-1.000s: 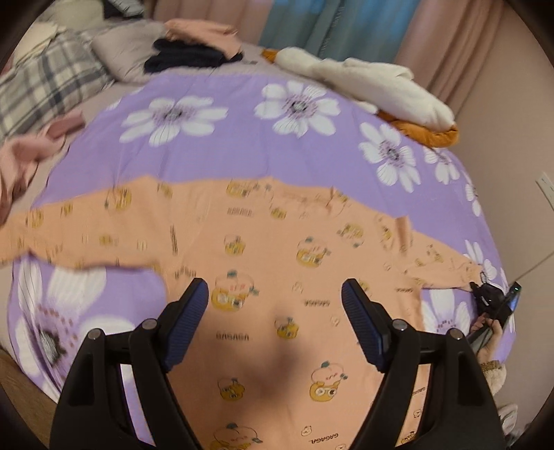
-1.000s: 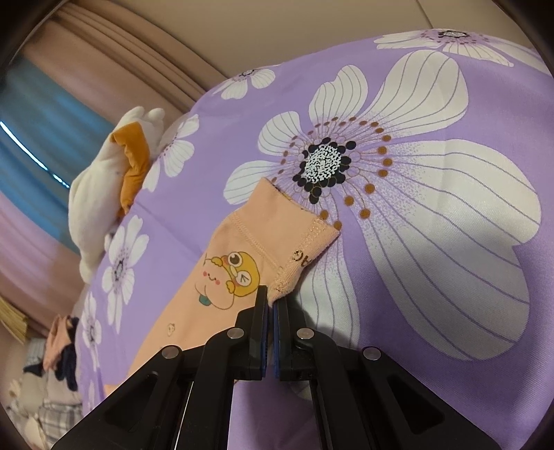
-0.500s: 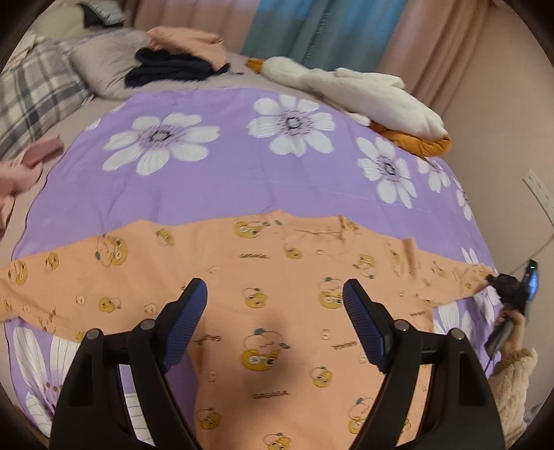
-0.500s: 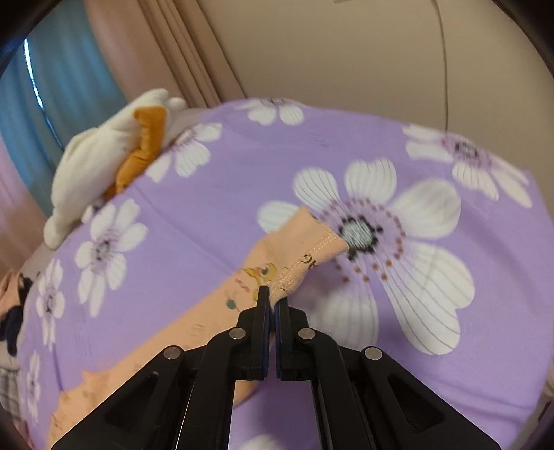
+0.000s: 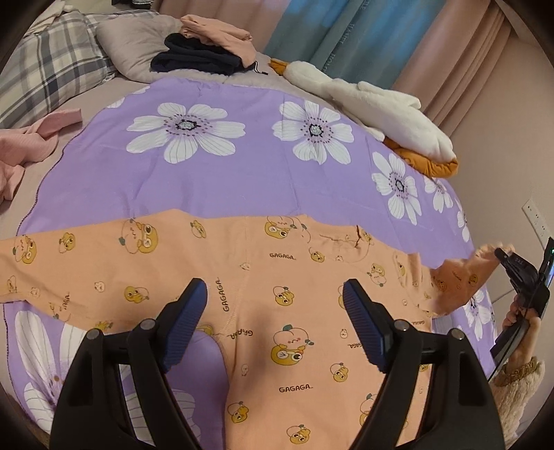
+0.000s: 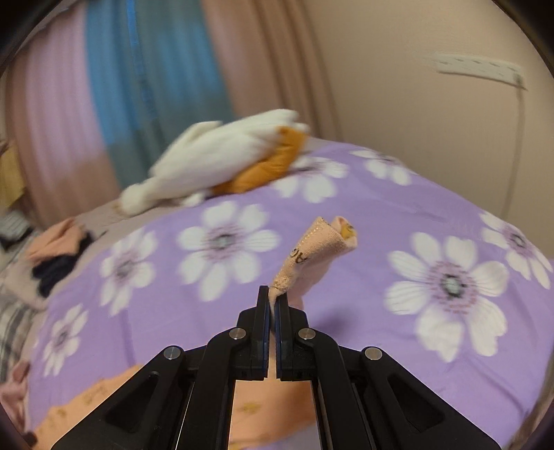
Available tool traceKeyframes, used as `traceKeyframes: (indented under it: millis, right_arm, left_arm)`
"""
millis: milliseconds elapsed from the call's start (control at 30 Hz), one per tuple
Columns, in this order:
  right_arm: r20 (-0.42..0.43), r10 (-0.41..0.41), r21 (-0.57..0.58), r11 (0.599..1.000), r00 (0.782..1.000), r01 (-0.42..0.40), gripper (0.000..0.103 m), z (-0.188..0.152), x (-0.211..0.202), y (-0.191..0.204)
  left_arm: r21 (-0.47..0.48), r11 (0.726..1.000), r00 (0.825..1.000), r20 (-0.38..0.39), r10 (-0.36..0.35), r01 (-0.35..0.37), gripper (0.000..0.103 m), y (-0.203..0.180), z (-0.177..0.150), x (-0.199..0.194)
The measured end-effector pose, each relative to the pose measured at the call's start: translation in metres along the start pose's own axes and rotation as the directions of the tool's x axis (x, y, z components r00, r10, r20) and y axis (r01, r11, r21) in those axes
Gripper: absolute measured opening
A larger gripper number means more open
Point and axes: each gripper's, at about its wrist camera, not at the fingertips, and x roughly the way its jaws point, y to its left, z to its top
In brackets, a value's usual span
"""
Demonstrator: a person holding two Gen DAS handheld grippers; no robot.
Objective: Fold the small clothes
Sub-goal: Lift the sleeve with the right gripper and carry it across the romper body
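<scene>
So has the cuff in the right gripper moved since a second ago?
Yes. The right gripper, shut on the orange sleeve cuff, has lifted it off the purple flowered sheet; earlier it lay flat on a flower, now it stands above the bed.

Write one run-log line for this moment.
left gripper: open above peach cartoon-print garment | right gripper: shut on garment cuff, raised off purple flowered sheet

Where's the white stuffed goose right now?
In the left wrist view the stuffed goose lies at the far right edge of the purple flowered sheet, in front of the curtains, just right of the folded clothes pile.
</scene>
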Motion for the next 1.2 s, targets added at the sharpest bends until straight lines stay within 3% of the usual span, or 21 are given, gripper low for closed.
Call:
traceKeyframes:
  millis: [233, 600, 1200]
  right_arm:
    - [-0.046, 0.116, -0.088, 0.989, 0.992, -0.120, 0.000, -0.016, -0.004, 0.059]
    - [-0.140, 0.214, -0.249, 0.937, 0.967, -0.243, 0.000, -0.052, -0.006, 0.142]
    - [-0.394, 0.257, -0.323, 0.860, 0.882, -0.394, 0.000, -0.134, 0.016, 0.209]
  left_arm:
    - [-0.034, 0.999, 1.000, 0.013, -0.005, 0.005, 0.081, 0.016, 0.001, -0.009]
    - [-0.068, 0.998, 1.000, 0.023, -0.002, 0.003, 0.081, 0.033, 0.001, -0.011]
    - [-0.090, 0.996, 1.000, -0.013, 0.010, -0.011, 0.081, 0.042, -0.001, 0.004]
